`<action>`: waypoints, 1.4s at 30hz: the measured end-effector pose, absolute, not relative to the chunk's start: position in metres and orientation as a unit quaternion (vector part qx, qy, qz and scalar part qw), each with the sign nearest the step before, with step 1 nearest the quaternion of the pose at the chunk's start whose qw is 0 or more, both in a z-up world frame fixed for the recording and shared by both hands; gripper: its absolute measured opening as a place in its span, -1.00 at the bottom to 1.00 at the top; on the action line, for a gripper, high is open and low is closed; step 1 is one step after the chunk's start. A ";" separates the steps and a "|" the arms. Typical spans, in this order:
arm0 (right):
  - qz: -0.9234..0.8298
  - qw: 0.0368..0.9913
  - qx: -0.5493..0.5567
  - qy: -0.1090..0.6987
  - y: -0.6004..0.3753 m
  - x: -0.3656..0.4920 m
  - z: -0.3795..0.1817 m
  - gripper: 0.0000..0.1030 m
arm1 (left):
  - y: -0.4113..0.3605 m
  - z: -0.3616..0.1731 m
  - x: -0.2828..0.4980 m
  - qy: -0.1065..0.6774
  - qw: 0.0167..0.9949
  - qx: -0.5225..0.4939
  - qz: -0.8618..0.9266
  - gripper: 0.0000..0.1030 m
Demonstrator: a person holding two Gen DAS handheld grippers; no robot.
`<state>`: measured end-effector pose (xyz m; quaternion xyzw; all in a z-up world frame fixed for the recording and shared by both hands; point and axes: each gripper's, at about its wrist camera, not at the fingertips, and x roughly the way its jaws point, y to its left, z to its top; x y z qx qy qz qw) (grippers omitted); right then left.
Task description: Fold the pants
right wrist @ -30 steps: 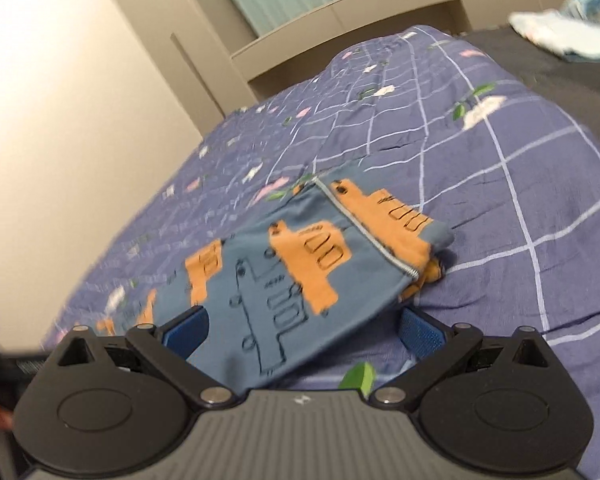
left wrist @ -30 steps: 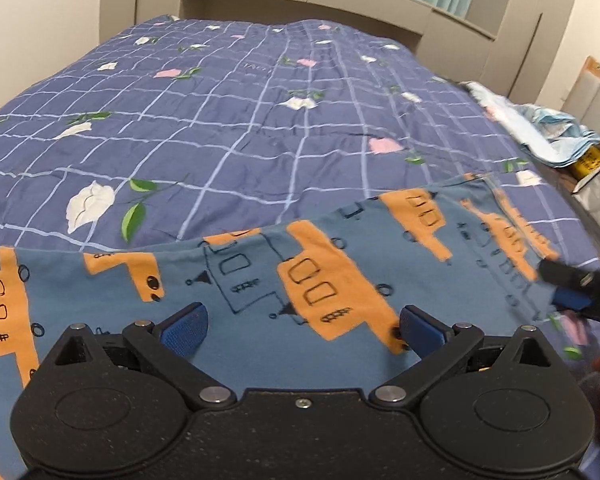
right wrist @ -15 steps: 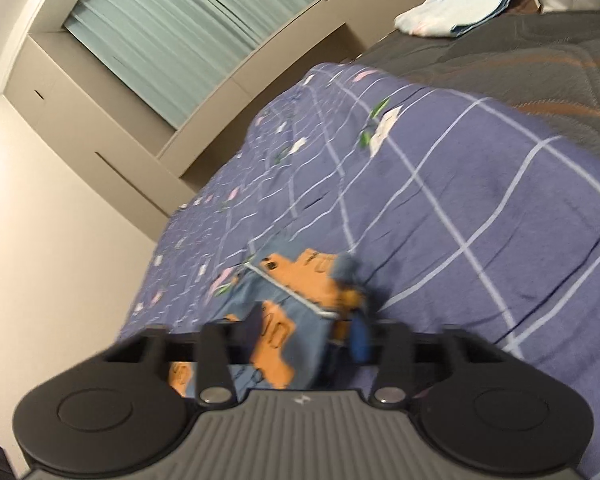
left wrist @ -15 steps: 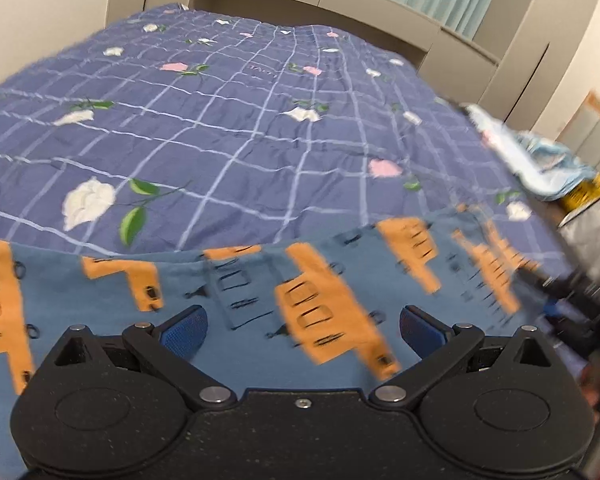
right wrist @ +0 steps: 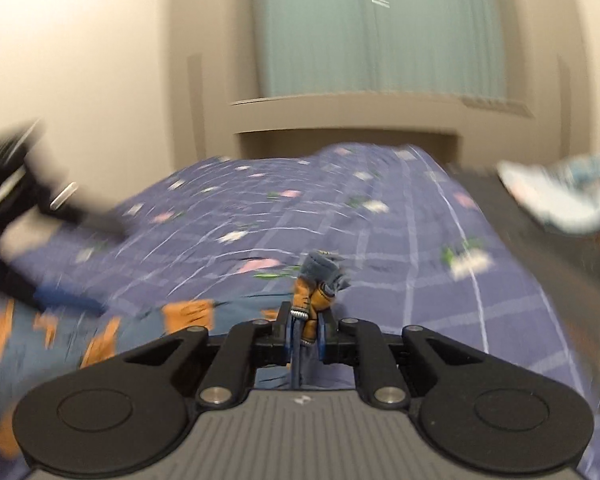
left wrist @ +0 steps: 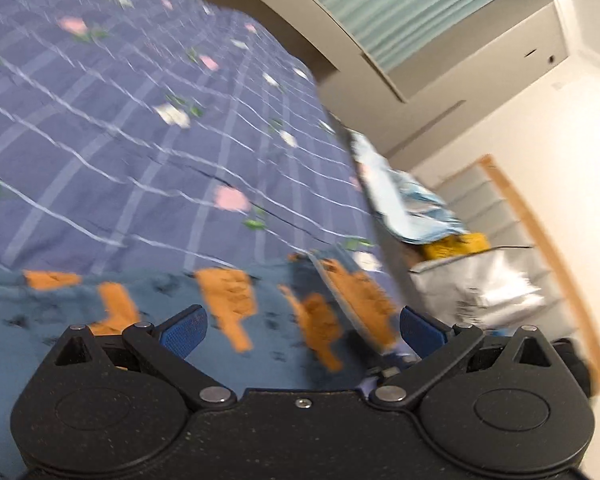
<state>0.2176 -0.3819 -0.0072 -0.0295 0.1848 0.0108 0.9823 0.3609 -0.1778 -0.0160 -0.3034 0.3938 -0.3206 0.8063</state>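
The pants (left wrist: 236,316) lie spread on the bed (left wrist: 148,152), near its edge, with the left gripper (left wrist: 302,326) hovering over them, its jaws wide and nothing between the blue pads (left wrist: 182,330). The right gripper (right wrist: 305,330) is clamped on a bunched corner of the pants (right wrist: 320,280) — the cloth sticks up past its fingertips, the rest trailing left across the bed (right wrist: 380,248). Beside the bed sit a pale blue cloth heap (left wrist: 412,208) and a silver bag (left wrist: 476,280), and a dark blurred shape (right wrist: 24,200) crosses the left of the right view — too smeared to tell what.

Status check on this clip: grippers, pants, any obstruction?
Right gripper shut on pants edge, fabric bunched between the pads. Left gripper open over pants, holding nothing. Pants spread on bedspread; nothing in the way.
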 end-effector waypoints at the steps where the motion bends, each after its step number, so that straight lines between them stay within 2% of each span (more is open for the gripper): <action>1: 0.017 0.981 -0.065 0.183 -0.368 0.217 -0.007 -0.74 | -0.178 -0.019 0.362 0.397 0.794 -0.320 -0.333 0.98; 6: 0.043 0.944 -0.285 0.158 -0.297 0.199 -0.025 -0.74 | -0.174 -0.036 0.359 0.398 0.773 -0.347 -0.351 0.98; 8: 0.060 0.928 -0.333 0.155 -0.277 0.193 -0.036 -0.74 | -0.170 -0.043 0.359 0.403 0.770 -0.353 -0.348 0.97; 10: 0.073 0.917 -0.358 0.162 -0.263 0.190 -0.046 -0.74 | -0.167 -0.051 0.358 0.407 0.769 -0.359 -0.338 0.88; 15: 0.093 0.907 -0.371 0.177 -0.248 0.188 -0.063 -0.74 | -0.160 -0.066 0.358 0.420 0.768 -0.366 -0.314 0.52; 21: 0.085 0.927 -0.323 0.168 -0.261 0.185 -0.057 -0.74 | -0.152 -0.079 0.352 0.422 0.759 -0.391 -0.304 0.62; 25: 0.095 0.939 -0.290 0.158 -0.270 0.177 -0.048 -0.74 | -0.151 -0.084 0.352 0.417 0.751 -0.413 -0.302 0.62; 28: 0.096 0.942 -0.282 0.154 -0.272 0.174 -0.045 -0.74 | -0.149 -0.086 0.352 0.410 0.746 -0.436 -0.292 0.39; 30: 0.098 0.943 -0.279 0.154 -0.274 0.169 -0.044 -0.74 | -0.150 -0.085 0.351 0.406 0.745 -0.442 -0.290 -0.16; 31: 0.099 0.942 -0.280 0.154 -0.271 0.157 -0.043 -0.74 | -0.151 -0.085 0.350 0.406 0.748 -0.439 -0.289 -0.29; 33: 0.098 0.942 -0.283 0.152 -0.270 0.153 -0.043 -0.74 | -0.150 -0.081 0.348 0.400 0.758 -0.434 -0.279 -0.76; 38: 0.102 0.943 -0.280 0.147 -0.270 0.154 -0.039 -0.74 | -0.139 -0.055 0.331 0.353 0.801 -0.404 -0.266 -0.81; 42: 0.117 0.941 -0.285 0.137 -0.260 0.147 -0.035 -0.74 | -0.130 -0.035 0.311 0.347 0.841 -0.347 -0.228 -0.81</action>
